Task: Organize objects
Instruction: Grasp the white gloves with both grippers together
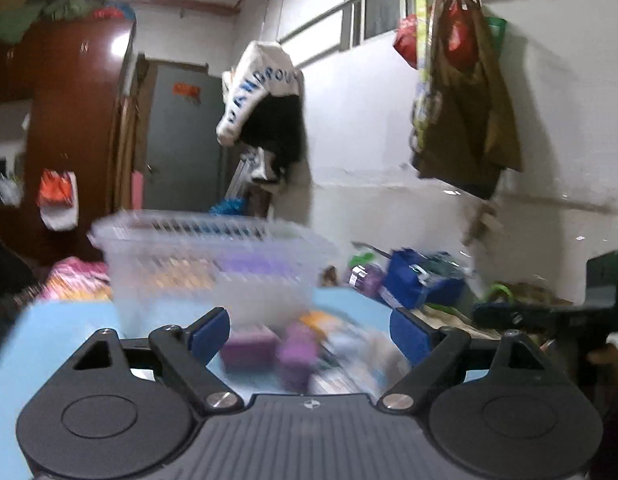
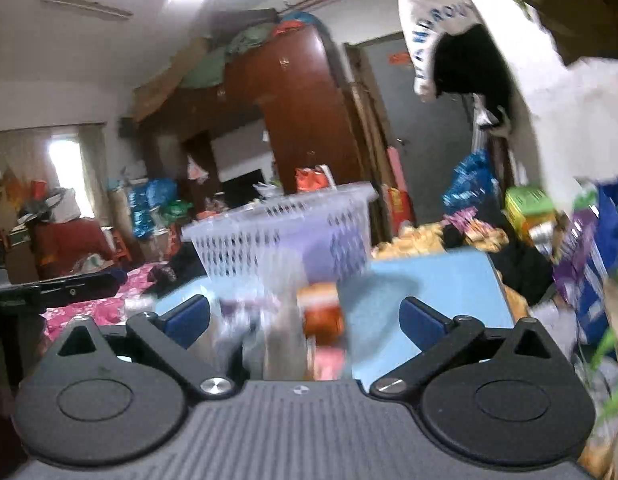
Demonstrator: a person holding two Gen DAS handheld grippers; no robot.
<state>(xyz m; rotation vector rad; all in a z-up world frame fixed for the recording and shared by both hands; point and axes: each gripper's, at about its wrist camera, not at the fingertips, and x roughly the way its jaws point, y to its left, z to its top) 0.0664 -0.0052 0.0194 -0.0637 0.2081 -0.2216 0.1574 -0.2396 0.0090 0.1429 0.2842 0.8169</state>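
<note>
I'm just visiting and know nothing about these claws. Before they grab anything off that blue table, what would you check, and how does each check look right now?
1. Left claw open, nothing between its pads: ok.
2. Right claw open, nothing gripped: ok.
3. Basket upright on the blue table: ok.
4. Purple box lies ahead of the left claw: ok.
5. Orange packet lies ahead of the right claw: ok.
6. Sharp enough view to pick a grip spot: not ok, both views are blurred.

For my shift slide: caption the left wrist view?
Left hand-held gripper, open and empty, faces blurred small items on a light blue table before a clear plastic basket.
</note>
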